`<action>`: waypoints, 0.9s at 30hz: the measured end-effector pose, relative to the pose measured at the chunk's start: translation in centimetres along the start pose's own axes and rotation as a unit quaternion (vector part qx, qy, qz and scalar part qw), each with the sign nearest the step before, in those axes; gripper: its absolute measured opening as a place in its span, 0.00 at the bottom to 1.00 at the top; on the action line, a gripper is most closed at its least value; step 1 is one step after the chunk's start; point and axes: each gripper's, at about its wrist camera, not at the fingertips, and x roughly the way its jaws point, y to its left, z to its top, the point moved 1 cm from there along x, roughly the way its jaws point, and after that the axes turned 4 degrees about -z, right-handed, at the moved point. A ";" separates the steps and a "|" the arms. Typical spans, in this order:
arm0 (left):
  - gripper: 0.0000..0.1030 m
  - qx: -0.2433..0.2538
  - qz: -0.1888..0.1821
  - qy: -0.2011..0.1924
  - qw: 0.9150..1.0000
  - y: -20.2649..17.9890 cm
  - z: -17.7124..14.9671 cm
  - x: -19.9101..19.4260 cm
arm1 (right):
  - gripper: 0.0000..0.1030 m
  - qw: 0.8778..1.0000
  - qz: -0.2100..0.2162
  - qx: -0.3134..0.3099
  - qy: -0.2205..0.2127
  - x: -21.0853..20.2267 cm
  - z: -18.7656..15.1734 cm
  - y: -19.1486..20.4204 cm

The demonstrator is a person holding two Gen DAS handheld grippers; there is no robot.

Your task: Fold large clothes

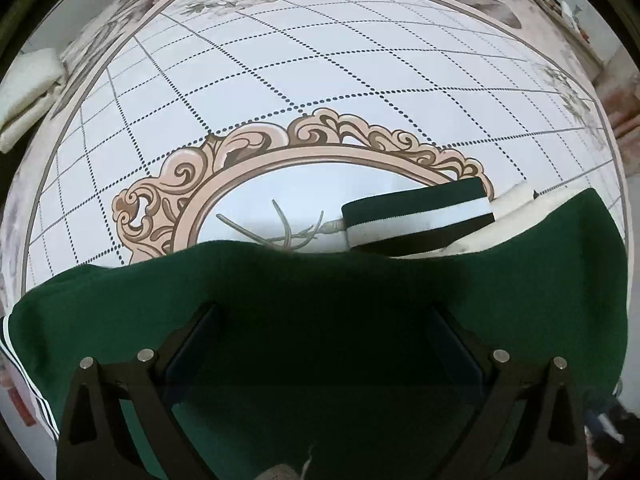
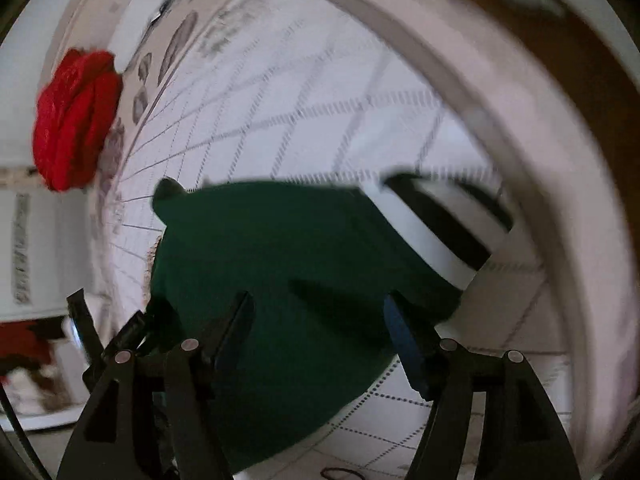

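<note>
- Lay spread on the patterned bed cover [image 1: 280, 80] — green jacket [image 1: 320, 300], body running left to right, striped cuff [image 1: 418, 216] at its far right edge.
- Hung directly over the green cloth, left gripper [image 1: 320, 344] spread wide, nothing pinched.
- Stood apart too, the right gripper [image 2: 320, 340] — jaws released above the jacket [image 2: 280, 264], cuff [image 2: 436, 224] far-right of it.
- Judged both equally near; sleeve closer to the right.

One green garment [image 1: 320, 300], one striped cuff [image 1: 418, 218], one red bundle [image 2: 74, 120], one patterned sheet [image 1: 280, 80] and two grippers [image 1: 320, 320] [image 2: 320, 320].
</note>
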 end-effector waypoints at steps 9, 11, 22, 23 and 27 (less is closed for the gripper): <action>1.00 0.007 0.001 0.001 1.000 0.1 0.2 -0.1 | 0.82 0.996 0.077 0.032 -0.017 -1.8 -3.8 -2.1; 1.00 0.006 0.001 -0.001 1.000 0.1 0.1 0.0 | 0.82 0.995 0.097 0.039 0.000 -0.3 -3.9 -3.3; 1.00 0.008 -0.015 -0.003 1.000 1.3 1.1 0.3 | 0.26 0.961 0.253 0.105 -0.048 6.2 2.0 -3.4; 1.00 0.004 -0.020 0.002 1.000 1.5 1.2 0.4 | 0.25 0.951 0.274 0.136 -0.044 6.5 1.8 -4.1; 1.00 0.006 -0.019 -0.003 1.000 1.6 1.3 0.4 | 0.49 0.957 0.257 0.134 -0.003 8.9 1.6 -4.0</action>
